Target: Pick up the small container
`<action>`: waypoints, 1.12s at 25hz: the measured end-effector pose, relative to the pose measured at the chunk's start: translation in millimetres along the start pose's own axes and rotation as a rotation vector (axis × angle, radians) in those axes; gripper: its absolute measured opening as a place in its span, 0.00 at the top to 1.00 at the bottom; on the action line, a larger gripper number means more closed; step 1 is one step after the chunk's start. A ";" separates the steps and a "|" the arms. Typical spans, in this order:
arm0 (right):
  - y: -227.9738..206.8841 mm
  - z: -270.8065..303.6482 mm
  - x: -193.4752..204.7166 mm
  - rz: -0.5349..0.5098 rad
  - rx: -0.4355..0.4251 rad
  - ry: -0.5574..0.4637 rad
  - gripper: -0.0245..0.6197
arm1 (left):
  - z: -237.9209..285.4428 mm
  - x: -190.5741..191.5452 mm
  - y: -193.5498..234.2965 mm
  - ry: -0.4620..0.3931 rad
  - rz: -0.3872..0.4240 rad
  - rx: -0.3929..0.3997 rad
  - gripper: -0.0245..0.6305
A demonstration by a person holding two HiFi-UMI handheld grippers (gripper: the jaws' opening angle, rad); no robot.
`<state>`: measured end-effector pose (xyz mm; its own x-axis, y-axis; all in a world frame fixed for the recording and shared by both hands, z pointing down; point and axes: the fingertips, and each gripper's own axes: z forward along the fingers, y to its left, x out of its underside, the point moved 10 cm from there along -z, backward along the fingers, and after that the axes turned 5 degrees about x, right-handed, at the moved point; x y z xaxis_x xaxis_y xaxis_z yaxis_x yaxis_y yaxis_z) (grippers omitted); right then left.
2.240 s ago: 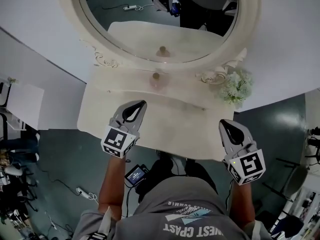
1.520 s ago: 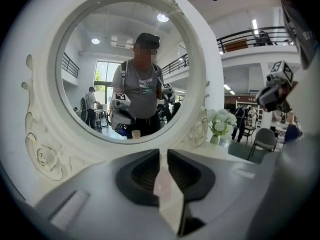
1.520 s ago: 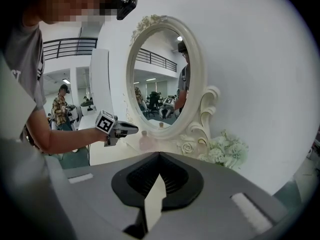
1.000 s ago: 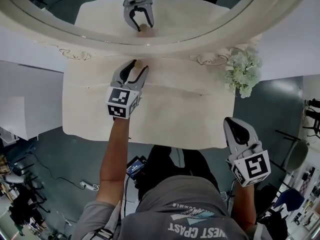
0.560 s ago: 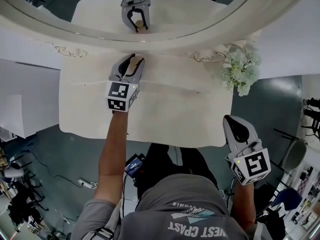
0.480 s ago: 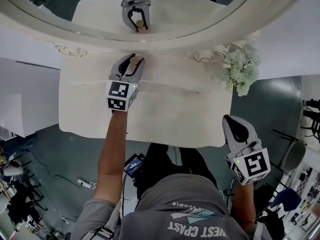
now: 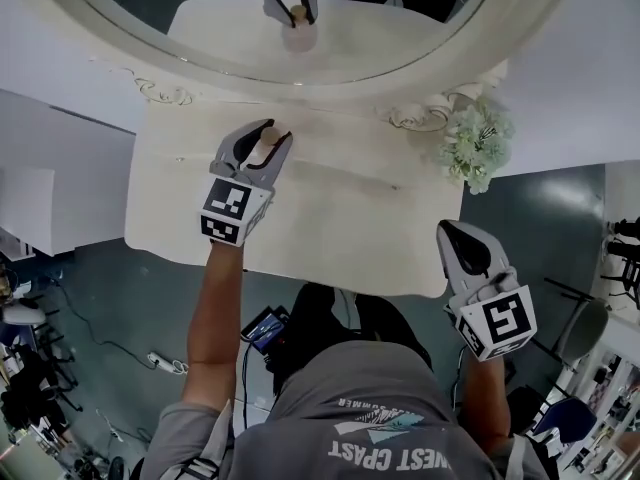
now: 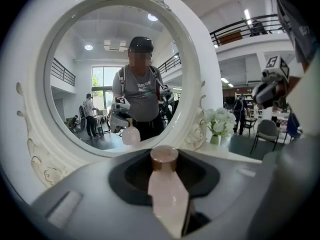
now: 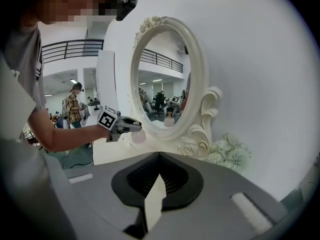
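Note:
The small container (image 8: 167, 196) is a pale pink bottle with a brown cap (image 8: 164, 158). My left gripper (image 8: 165, 184) is shut on its body, cap pointing away from me. In the head view the left gripper (image 7: 270, 136) holds the bottle (image 7: 264, 151) over the back of the cream dressing table (image 7: 340, 218), close to the oval mirror (image 7: 200, 28). The right gripper view shows the bottle (image 9: 138, 136) hanging from the left gripper (image 9: 131, 127) just above the tabletop. My right gripper (image 7: 462, 253) hovers off the table's front right corner, jaws together and empty.
A bunch of white flowers (image 7: 473, 143) stands at the table's back right, beside the mirror's carved frame (image 7: 420, 118). The mirror reflects the held bottle (image 7: 297, 30) and a person. The wall rises behind the mirror; dark floor lies round the table.
The left gripper reached to the bottle by the mirror, its jaws closed on it, and it has now drawn back a little with the bottle. The right gripper barely moved.

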<state>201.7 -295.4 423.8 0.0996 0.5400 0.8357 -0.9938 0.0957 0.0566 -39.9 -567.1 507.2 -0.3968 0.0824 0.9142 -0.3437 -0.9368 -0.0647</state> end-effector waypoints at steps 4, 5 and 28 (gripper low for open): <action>3.9 -2.4 -9.7 -0.028 -0.035 -0.043 0.96 | -39.4 -22.5 -11.7 -0.024 0.010 -0.002 0.76; 5.3 -3.7 -12.6 -0.035 -0.045 -0.053 0.96 | -49.6 -28.4 -15.3 -0.029 0.018 -0.005 0.76; 40.6 -40.3 -77.4 -0.188 -0.242 -0.301 0.96 | -228.9 -109.4 -131.9 -0.036 0.137 -0.112 0.76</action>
<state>155.6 -299.7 339.4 0.2238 0.2300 0.9471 -0.9159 0.3819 0.1237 -145.9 -374.8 324.1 -0.4161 -0.0573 0.9075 -0.3818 -0.8947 -0.2316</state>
